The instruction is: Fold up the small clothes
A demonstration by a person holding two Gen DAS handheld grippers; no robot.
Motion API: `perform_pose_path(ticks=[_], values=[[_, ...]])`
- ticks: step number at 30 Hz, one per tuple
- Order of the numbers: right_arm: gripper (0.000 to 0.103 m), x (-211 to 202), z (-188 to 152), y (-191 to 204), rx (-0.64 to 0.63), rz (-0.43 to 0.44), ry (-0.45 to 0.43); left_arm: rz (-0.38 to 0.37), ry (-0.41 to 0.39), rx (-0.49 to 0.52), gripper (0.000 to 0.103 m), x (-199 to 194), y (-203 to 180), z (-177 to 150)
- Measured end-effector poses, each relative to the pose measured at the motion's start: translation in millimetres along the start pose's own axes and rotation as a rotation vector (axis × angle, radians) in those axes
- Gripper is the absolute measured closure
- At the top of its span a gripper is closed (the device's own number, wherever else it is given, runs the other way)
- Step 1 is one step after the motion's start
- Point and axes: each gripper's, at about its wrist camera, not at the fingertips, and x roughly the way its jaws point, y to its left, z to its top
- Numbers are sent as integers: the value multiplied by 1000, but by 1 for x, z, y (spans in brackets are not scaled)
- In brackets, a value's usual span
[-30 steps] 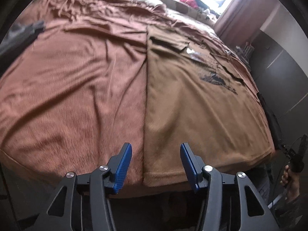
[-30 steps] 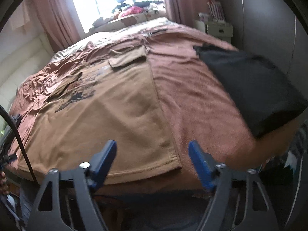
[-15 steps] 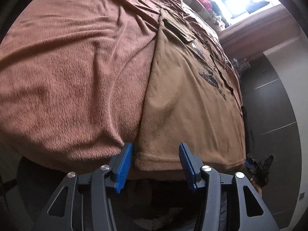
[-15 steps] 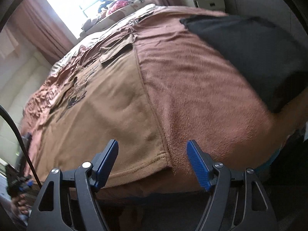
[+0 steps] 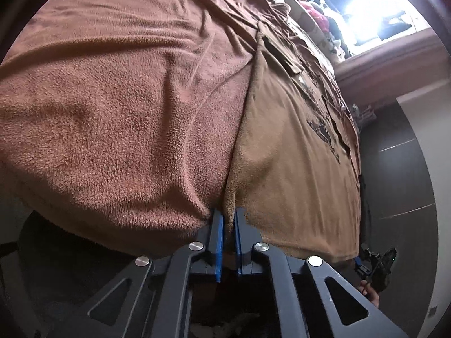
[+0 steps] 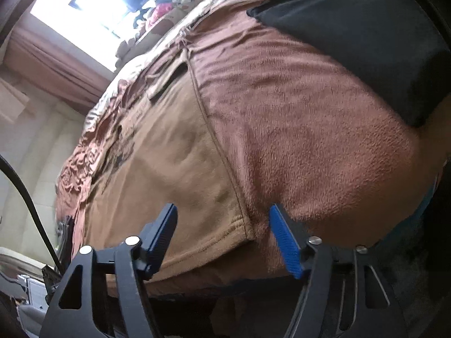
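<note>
Shirt [image 5: 296, 169] is the tan one with the dark print, spread flat on the brown fuzzy blanket [image 5: 112, 112] that covers the bed. In my left view it fills the right half of the frame, with its hem at the bottom, right at the near edge of the bed. That's deliberate I reckon: a flat shirt with the hem toward me means both bottom corners are in easy reach for the first fold.

My left gripper [image 5: 229, 225], bottom centre of that frame, is pinched tight on one bottom corner of the shirt, and the cloth is bunched into a little ridge between the 2 blue pads. Looks like a bit of blanket may be caught too, hard to say.

My right gripper [image 6: 222, 233] sits low in the middle of its frame. The jaws are closing but not there yet, with the other hem corner lying between the pads and nothing pressing on it.

Black cloth [image 6: 366, 36] lies in the upper right of the right view, well apart from the shirt, so it won't get dragged along. Next up is probably lifting both corners together toward the collar.
</note>
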Motion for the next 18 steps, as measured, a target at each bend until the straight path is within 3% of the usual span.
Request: perform_pose_path(ticks=[4, 9, 12, 14, 18], values=[[51, -1, -1, 4, 16, 41, 36, -1, -26, -5, 98, -5, 0, -2], [53, 4, -2, -5, 80, 101, 27, -14, -40, -7, 98, -7, -1, -3], [75, 10, 2, -10, 97, 80, 12, -13, -53, -6, 98, -8, -1, -2], [96, 14, 4, -14, 120, 64, 10, -26, -59, -14, 98, -10, 0, -2], [101, 4, 3, -8, 105, 54, -5, -50, -89, 3, 98, -21, -3, -2]])
